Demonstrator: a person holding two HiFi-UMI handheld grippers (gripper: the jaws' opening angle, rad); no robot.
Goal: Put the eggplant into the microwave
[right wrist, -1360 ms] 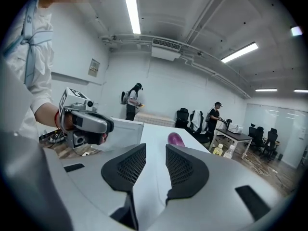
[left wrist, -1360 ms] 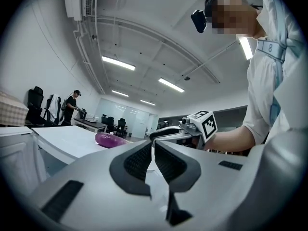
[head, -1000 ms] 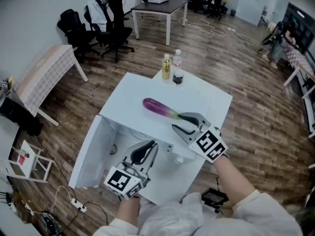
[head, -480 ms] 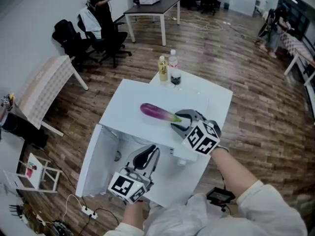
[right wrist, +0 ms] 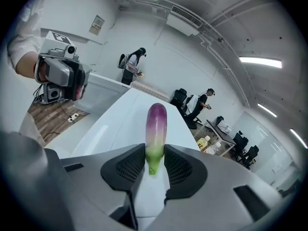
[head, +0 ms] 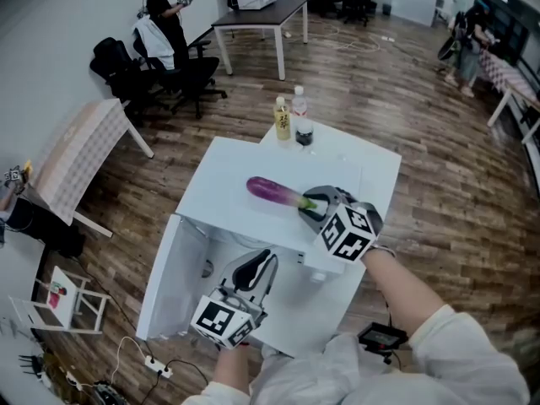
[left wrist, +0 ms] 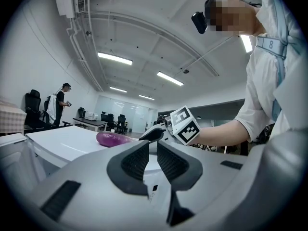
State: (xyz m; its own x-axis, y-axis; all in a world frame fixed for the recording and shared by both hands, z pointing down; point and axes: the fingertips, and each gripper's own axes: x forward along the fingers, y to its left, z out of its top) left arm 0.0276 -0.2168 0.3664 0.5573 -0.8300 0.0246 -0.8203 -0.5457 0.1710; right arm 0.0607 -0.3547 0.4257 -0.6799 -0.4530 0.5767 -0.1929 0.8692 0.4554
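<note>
Here, at the far left, the door [head: 164, 272] of the white microwave [head: 337, 163] stands swung open beside the wooden floor [head: 135, 192]. Just right of the door we hold the left gripper [head: 268, 258] in front of the microwave's open front, below its top. Its jaws stand a narrow gap apart with nothing between them; through the gap in the left gripper view [left wrist: 153, 146] we see only white surface.

Further right, the eggplant [head: 272, 190] lies on its side on the microwave's flat top, outside the cavity. Its purple end points away toward the left of the head view and its green stem end toward the right gripper [head: 308, 205]. From the left gripper view the eggplant [left wrist: 111, 138] shows as a low purple shape on the top, well beyond the left jaws.

At the far corner of the top, behind the eggplant, stand a yellow bottle [head: 283, 118], a clear bottle [head: 298, 106] and a small dark jar [head: 305, 133].

To the right, our right gripper tilts down onto the top. In the right gripper view [right wrist: 155, 158] its jaws have just been closing, and the pads sit against both sides of the eggplant [right wrist: 157, 124] at its pale green end. The purple body runs straight out ahead of the jaws and rests on the white surface.
</note>
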